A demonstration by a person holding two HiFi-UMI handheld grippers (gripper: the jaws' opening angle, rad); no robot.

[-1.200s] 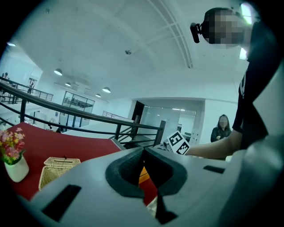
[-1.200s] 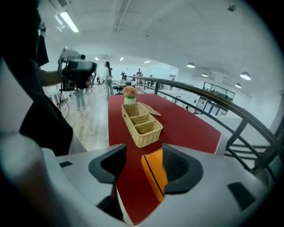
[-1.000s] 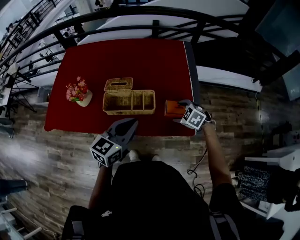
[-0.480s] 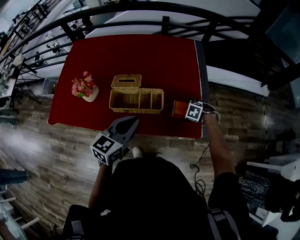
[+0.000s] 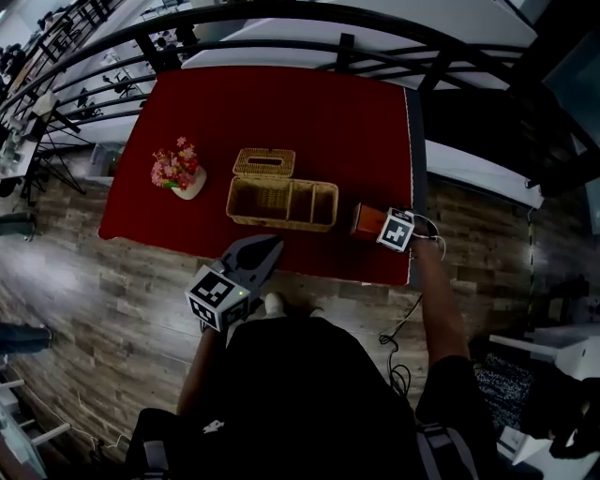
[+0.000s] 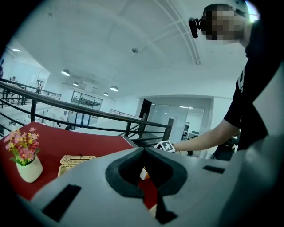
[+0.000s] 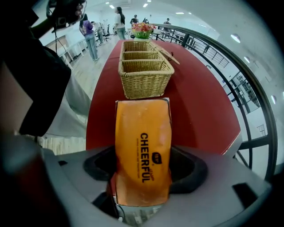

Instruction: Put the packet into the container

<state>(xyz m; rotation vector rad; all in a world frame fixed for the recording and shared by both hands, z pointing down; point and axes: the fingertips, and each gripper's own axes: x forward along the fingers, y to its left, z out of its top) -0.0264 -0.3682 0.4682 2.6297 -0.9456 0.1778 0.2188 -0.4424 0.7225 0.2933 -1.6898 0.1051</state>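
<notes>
An orange packet (image 5: 367, 221) printed "CHEERFUL" (image 7: 143, 146) lies flat on the red table (image 5: 309, 112), just right of the wicker container (image 5: 281, 202). My right gripper (image 5: 377, 225) reaches in from the packet's right end. Its jaws are closing, and the pads touch both long sides of the packet. In the right gripper view the container (image 7: 144, 71) stands straight ahead beyond the packet, its compartments empty. My left gripper (image 5: 266, 247) hovers at the table's near edge with its jaws together and nothing between them. Its own view (image 6: 143, 150) looks over the table.
A lidded wicker box (image 5: 262, 162) stands behind the container. A small vase of pink flowers (image 5: 178, 171) is at the table's left. A black railing (image 5: 309, 28) curves behind the table. The table's right edge (image 5: 412, 187) is close to the packet. Wooden floor lies below.
The right gripper has settled lower around the packet's right end and its marker cube has turned. The left gripper holds its place. The head view has shifted slightly.
</notes>
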